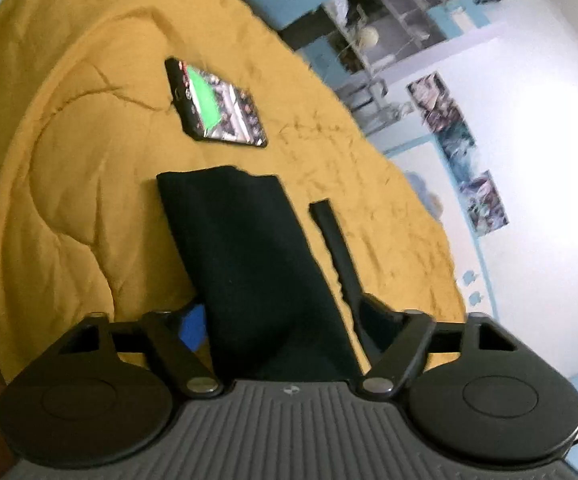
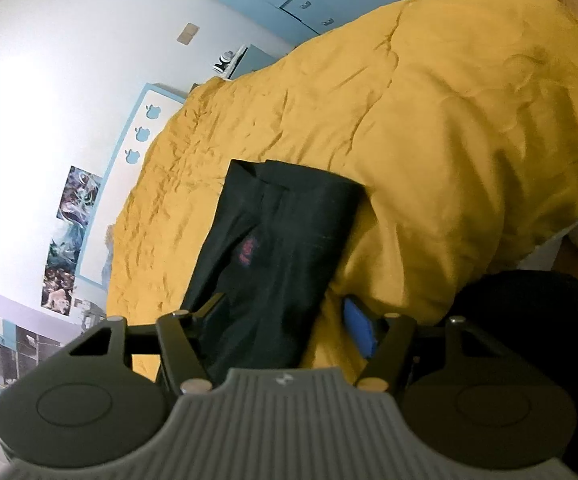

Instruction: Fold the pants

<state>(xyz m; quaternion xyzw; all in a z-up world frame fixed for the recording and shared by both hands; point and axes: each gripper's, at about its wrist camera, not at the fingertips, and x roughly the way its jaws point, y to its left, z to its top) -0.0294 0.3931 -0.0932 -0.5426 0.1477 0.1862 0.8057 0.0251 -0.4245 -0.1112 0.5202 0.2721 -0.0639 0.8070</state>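
My left tool [image 1: 281,320] pointed down at the black pants [image 1: 245,264], which lay on the mustard-yellow quilt [image 1: 69,160] covering the bed. From that camera the pants ran as a long dark band from between my fingers out toward the middle of the bed, ending in a fairly straight edge. One blue pad [image 1: 193,326] showed just beside the left edge of the fabric, and the opposite finger sat at the right edge, so the cloth lay between them; I could not tell whether the pads were actually pressing on it. A thin dark strip [image 1: 335,248] lay on the quilt just right of the pants, and a phone [image 1: 217,104] with a lit screen rested farther out, well apart from the garment.

My right tool [image 2: 285,324] was also aimed down at the pants [image 2: 273,240]. There the fabric looked folded over on itself, with a small reddish mark [image 2: 249,250] on the upper layer. The blue pad [image 2: 359,330] on the right stood clear of the cloth with bare quilt [image 2: 449,140] between, so that tool was released and not grasping anything. The dark left finger lay over the near edge of the fabric. Posters [image 2: 69,236] hung on the white wall beyond the bed.
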